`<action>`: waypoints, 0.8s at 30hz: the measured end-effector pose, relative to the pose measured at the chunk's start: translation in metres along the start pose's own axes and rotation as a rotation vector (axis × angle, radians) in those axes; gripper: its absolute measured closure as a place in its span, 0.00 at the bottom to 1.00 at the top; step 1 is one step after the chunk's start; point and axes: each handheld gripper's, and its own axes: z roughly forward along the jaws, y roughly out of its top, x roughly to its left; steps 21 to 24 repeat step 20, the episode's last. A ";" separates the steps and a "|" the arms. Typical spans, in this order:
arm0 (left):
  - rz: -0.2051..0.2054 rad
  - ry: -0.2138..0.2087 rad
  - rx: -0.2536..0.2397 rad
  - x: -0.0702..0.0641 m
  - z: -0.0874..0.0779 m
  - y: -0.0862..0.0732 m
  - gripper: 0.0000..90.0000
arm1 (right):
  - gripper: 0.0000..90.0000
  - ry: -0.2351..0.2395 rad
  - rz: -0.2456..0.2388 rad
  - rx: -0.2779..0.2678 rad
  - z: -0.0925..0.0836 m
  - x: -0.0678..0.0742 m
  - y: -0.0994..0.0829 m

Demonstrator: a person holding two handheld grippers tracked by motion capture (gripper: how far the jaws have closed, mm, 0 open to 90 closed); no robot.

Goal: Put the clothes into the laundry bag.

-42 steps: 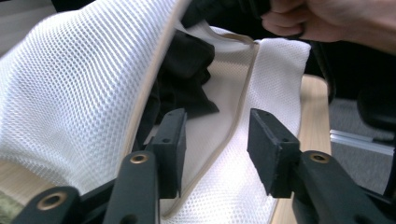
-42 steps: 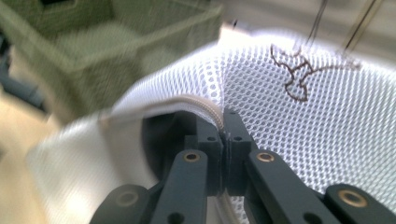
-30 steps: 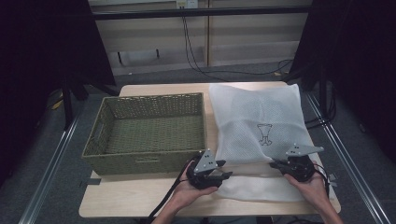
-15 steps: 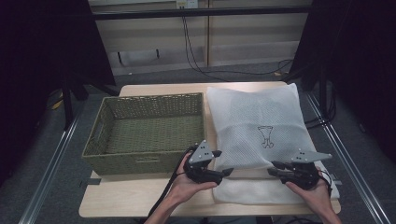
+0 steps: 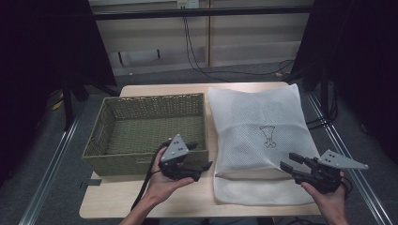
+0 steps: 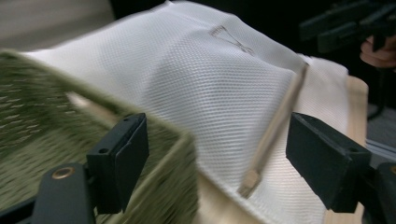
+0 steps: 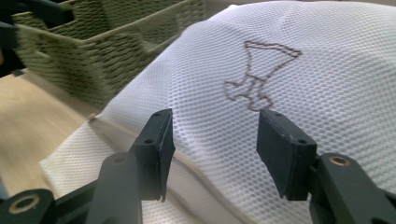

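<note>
While the white mesh bag (image 5: 260, 140) lies flat on the right half of the table (image 5: 112, 206), both grippers hang above the table's near edge with nothing between their jaws. The left gripper (image 5: 202, 169) sits at the basket's (image 5: 145, 133) near right corner, jaws pointing right toward the bag; they have just been opening and stand apart, empty. In the left gripper view the basket's woven corner (image 6: 177, 158) stands between the jaws and the bag (image 6: 205, 88), and the zip seam (image 6: 275, 121) runs down the bag to its pull near the table. The right gripper (image 5: 288, 166) hovers over the bag's near right corner, jaws pointing left; they too have just been opening and stand wide, gripping nothing. In the right gripper view the bag (image 7: 299, 60) with its stitched brown mark (image 7: 259, 77) lies past the jaws, apart from them, the basket (image 7: 102, 42) beyond at upper left. The basket is just beside the bag's left edge. Cables (image 5: 197, 51) trail on the floor behind the table, and dark stands flank it.
</note>
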 end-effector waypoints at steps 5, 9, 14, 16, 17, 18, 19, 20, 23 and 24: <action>-0.010 0.078 -0.050 0.006 -0.036 -0.020 0.20 | 0.47 -0.040 0.010 -0.055 -0.015 -0.004 -0.002; -0.027 0.127 -0.030 0.010 -0.053 -0.041 0.20 | 0.44 -0.075 0.041 -0.091 -0.026 -0.006 -0.003; -0.091 0.129 -0.025 0.012 -0.076 -0.058 0.16 | 0.42 -0.102 0.049 -0.097 -0.031 -0.008 -0.006; -0.081 0.166 -0.045 0.012 -0.085 -0.065 0.15 | 0.41 -0.108 0.063 -0.108 -0.032 -0.009 -0.007; -0.088 0.183 -0.047 0.014 -0.088 -0.067 0.15 | 0.41 -0.108 0.068 -0.116 -0.031 -0.009 -0.007; -0.111 0.187 -0.050 0.015 -0.090 -0.069 0.15 | 0.39 -0.103 0.071 -0.114 -0.029 -0.010 -0.007; -0.121 0.188 -0.049 0.015 -0.093 -0.071 0.14 | 0.39 -0.105 0.073 -0.107 -0.028 -0.009 -0.007; -0.110 0.200 -0.046 0.015 -0.094 -0.072 0.15 | 0.39 -0.105 0.061 -0.102 -0.028 -0.008 -0.007; -0.110 0.200 -0.046 0.015 -0.094 -0.072 0.15 | 0.39 -0.105 0.061 -0.102 -0.028 -0.008 -0.007; -0.110 0.200 -0.046 0.015 -0.094 -0.072 0.15 | 0.39 -0.105 0.061 -0.102 -0.028 -0.008 -0.007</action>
